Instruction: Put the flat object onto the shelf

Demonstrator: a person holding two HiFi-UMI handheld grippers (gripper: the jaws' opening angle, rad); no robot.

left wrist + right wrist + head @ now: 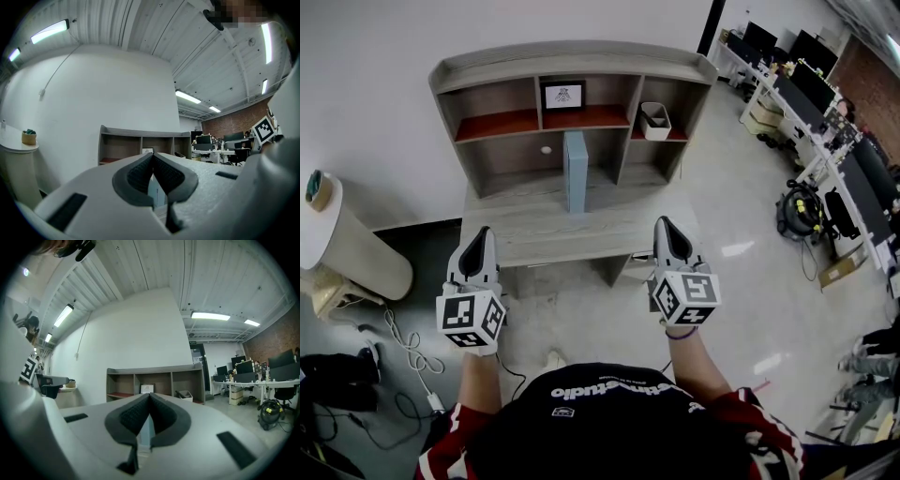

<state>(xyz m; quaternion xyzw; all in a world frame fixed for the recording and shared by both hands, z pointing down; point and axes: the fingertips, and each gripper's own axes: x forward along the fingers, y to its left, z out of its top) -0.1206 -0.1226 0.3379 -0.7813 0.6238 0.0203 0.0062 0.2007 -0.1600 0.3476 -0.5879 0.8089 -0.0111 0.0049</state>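
Flat object: a pale blue panel (575, 172) stands upright on its edge on the grey worktop (525, 234). It is in front of the lower middle part of the shelf (572, 64) and rests on none of its boards. I cannot tell whether it touches the shelf.
Left claw: the left claw (480, 234) is held level before the worktop's front edge. Its dark pads (140, 173) meet at the tip with nothing between them.
Right claw: the right claw (664, 225) is level too, near the worktop's right front corner. Its pads (136, 416) are pressed together and hold nothing. Both claws are well apart from the panel.
Hidden in the gripper views: the claws' own bodies fill the lower half of each view. Only a thin blue strip of the panel shows behind the pads, and the worktop is almost wholly covered.
Cut off: the person's torso and forearms close the bottom of the head view. The office desks with monitors (825, 103) run out of frame at the right.
Hard to make out: a small framed picture (563, 95) in the upper middle bay shows a dark figure on white, too small to tell. A white bin (655, 121) sits in the right bay, its contents unclear.
Writing: white lettering on the dark shirt (619, 386) appears upside down and cannot be read with certainty. The claws' cubes carry black-and-white square markers only.
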